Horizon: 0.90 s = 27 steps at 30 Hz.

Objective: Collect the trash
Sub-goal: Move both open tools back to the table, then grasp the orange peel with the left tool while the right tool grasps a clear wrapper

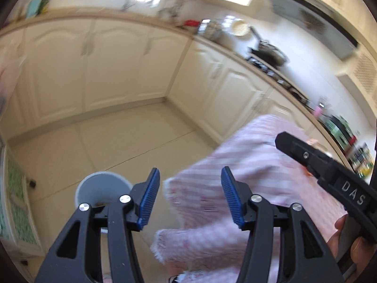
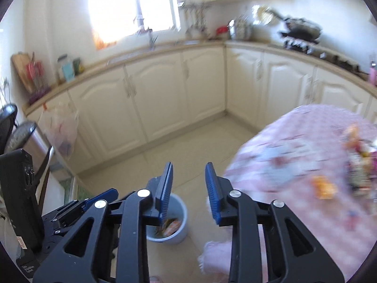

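Observation:
A small pale bin (image 2: pixel 174 224) stands on the tiled floor with orange wrappers (image 2: pixel 170 226) inside; it also shows in the left wrist view (image 1: pixel 99 188), lower left. My left gripper (image 1: pixel 189 195) is open and empty, above the floor between the bin and the pink checked tablecloth (image 1: pixel 235 176). My right gripper (image 2: pixel 188 193) is open and empty, hovering above the bin. The right gripper's body (image 1: pixel 329 172) shows at the right in the left wrist view. Orange and mixed wrappers (image 2: pixel 324 189) lie blurred on the tablecloth (image 2: pixel 294 165) at the right.
Cream kitchen cabinets (image 2: pixel 165 89) run along the far walls under a countertop (image 2: pixel 99 63) with jars and utensils. A stove with a pan (image 2: pixel 301 34) is at the back right. A plastic bag (image 2: pixel 62 127) hangs at the left beside a metal bin (image 2: pixel 35 141).

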Each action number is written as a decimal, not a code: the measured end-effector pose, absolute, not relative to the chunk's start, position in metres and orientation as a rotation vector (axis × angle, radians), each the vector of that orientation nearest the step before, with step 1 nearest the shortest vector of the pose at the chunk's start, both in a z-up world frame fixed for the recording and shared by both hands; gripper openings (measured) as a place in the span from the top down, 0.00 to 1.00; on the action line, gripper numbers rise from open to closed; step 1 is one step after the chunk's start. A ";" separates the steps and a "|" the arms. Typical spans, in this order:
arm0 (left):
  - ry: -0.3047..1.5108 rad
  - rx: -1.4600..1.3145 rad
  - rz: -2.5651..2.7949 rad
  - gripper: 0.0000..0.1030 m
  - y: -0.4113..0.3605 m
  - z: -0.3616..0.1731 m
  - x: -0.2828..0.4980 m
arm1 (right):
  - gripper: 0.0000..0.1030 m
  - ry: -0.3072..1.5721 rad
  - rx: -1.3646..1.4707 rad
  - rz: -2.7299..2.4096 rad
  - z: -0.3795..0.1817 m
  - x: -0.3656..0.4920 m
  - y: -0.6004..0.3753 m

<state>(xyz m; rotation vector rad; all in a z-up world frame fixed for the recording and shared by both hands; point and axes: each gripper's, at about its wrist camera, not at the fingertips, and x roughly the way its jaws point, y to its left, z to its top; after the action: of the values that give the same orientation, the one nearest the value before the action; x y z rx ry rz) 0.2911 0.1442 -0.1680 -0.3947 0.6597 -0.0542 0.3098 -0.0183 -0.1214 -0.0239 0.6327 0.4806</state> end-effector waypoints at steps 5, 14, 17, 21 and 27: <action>0.640 -0.283 -0.158 0.45 0.068 -0.132 0.287 | 0.68 0.576 0.025 0.383 -0.096 0.289 -0.100; 0.742 -0.126 -0.262 0.39 -0.032 -0.130 0.312 | 0.59 0.594 0.099 0.176 -0.107 0.286 -0.220; 0.771 -0.102 -0.268 0.39 -0.049 -0.136 0.327 | 0.57 0.624 0.134 0.133 -0.117 0.291 -0.252; 0.813 -0.052 -0.239 0.39 -0.066 -0.144 0.348 | 0.55 0.661 0.164 0.120 -0.125 0.298 -0.272; 0.843 -0.004 -0.213 0.47 -0.083 -0.148 0.373 | 0.48 0.705 0.155 0.141 -0.132 0.312 -0.273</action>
<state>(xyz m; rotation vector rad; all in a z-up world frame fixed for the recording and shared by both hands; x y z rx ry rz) 0.3735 -0.0829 -0.1483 -0.0042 0.8432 -0.2129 0.3115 -0.2729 -0.1320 0.1547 0.7049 0.1406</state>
